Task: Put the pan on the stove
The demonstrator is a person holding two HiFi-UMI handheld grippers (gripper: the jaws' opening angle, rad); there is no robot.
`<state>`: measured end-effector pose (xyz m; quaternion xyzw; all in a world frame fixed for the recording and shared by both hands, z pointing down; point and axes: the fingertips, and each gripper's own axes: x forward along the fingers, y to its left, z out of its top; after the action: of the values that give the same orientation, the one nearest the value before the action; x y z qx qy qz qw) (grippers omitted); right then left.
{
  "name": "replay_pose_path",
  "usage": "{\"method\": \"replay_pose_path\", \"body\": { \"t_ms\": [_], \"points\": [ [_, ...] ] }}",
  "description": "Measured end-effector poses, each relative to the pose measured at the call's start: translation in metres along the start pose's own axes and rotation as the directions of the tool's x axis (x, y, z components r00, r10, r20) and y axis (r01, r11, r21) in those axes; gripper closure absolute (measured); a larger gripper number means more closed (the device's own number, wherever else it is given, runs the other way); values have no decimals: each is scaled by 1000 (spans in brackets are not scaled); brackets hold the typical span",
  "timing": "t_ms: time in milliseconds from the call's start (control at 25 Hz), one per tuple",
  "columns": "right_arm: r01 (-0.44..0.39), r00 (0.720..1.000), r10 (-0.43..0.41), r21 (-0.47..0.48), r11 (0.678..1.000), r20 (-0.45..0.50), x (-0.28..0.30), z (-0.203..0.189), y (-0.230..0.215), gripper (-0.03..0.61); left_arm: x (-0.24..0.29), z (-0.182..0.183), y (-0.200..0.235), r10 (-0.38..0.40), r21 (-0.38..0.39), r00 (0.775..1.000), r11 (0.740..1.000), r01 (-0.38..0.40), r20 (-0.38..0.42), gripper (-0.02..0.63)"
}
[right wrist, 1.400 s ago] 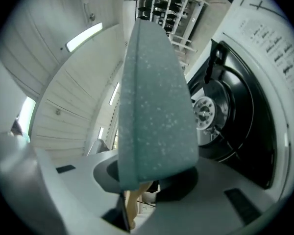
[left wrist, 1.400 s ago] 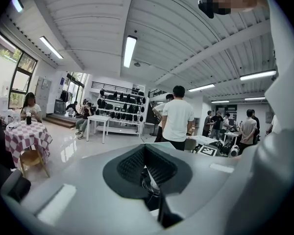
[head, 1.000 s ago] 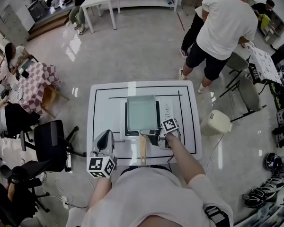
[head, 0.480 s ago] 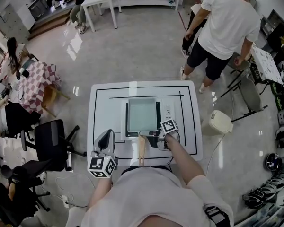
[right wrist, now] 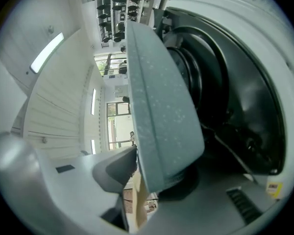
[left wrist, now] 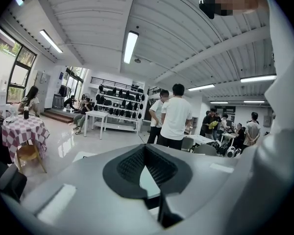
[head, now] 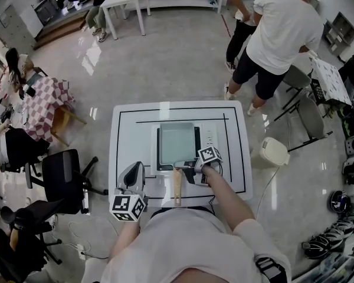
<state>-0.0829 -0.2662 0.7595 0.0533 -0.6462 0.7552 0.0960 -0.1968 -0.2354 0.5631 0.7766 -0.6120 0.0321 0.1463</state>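
A square grey-green pan (head: 177,141) with a wooden handle (head: 177,186) sits over the white tabletop stove (head: 207,139) in the middle of the white table (head: 123,135). My right gripper (head: 187,168) is shut on the pan where the handle meets the pan body. The right gripper view shows the pan's underside (right wrist: 161,111) close to the black burner (right wrist: 235,97), with a gap between them on the near side. The wooden handle (right wrist: 136,203) shows between the jaws. My left gripper (head: 131,178) hovers at the table's front left, shut on nothing and pointing away from the pan.
A person (head: 280,34) in a white shirt stands beyond the table's far right corner. A white bin (head: 273,152) stands right of the table. A black office chair (head: 62,173) is to the left. Other people sit further left.
The pan has come down and level over the stove, and looks smaller than a second ago. My right gripper shifted slightly left with it. The left gripper stayed put.
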Motion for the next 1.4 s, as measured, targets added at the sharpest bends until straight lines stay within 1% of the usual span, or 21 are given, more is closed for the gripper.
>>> {"method": "replay_pose_path", "body": {
  "t_ms": [120,280,360,520,600,800,880,1040,1200,1240,1320,1400],
  "points": [
    [23,999,-24,46,999,32,-2,4,-2,453,0,-2,0,-2,-4,1000,1000,2,-2,606],
    [-1,996,-10,134,991,86,-4,7,-4,448,0,-6,0,-8,-10,1000,1000,8,-8,606],
    [-7,994,-10,154,988,108,-6,7,-3,441,0,-7,-1,-11,-13,1000,1000,11,-8,606],
    [-2,991,-15,130,992,131,-9,7,2,380,1,-7,1,-15,-12,1000,1000,15,-8,606],
    [13,989,-31,129,992,141,-11,8,3,362,1,-6,1,-16,-11,1000,1000,16,-8,606],
    [25,980,-49,124,992,193,-23,4,9,357,1,-5,-1,-19,-9,1000,1000,19,-8,606],
    [50,975,-72,107,993,211,-32,1,10,353,2,-5,-2,-21,-11,1000,1000,21,-10,606],
    [124,952,-139,71,990,273,-56,-5,12,351,5,-5,-3,-29,-11,1000,1000,29,-9,606],
    [109,931,-123,59,992,343,-78,-15,24,351,4,-4,-3,-37,-5,999,999,37,-7,606],
    [119,922,-128,47,992,365,-85,-18,26,351,4,-3,-4,-39,-3,999,999,39,-7,606],
    [169,893,-157,8,986,422,-100,-20,32,351,5,-2,-6,-44,2,999,999,44,-4,606],
    [230,853,-176,-51,972,492,-115,-18,42,351,6,0,-7,-49,6,999,999,49,-1,606]
  ]
}}
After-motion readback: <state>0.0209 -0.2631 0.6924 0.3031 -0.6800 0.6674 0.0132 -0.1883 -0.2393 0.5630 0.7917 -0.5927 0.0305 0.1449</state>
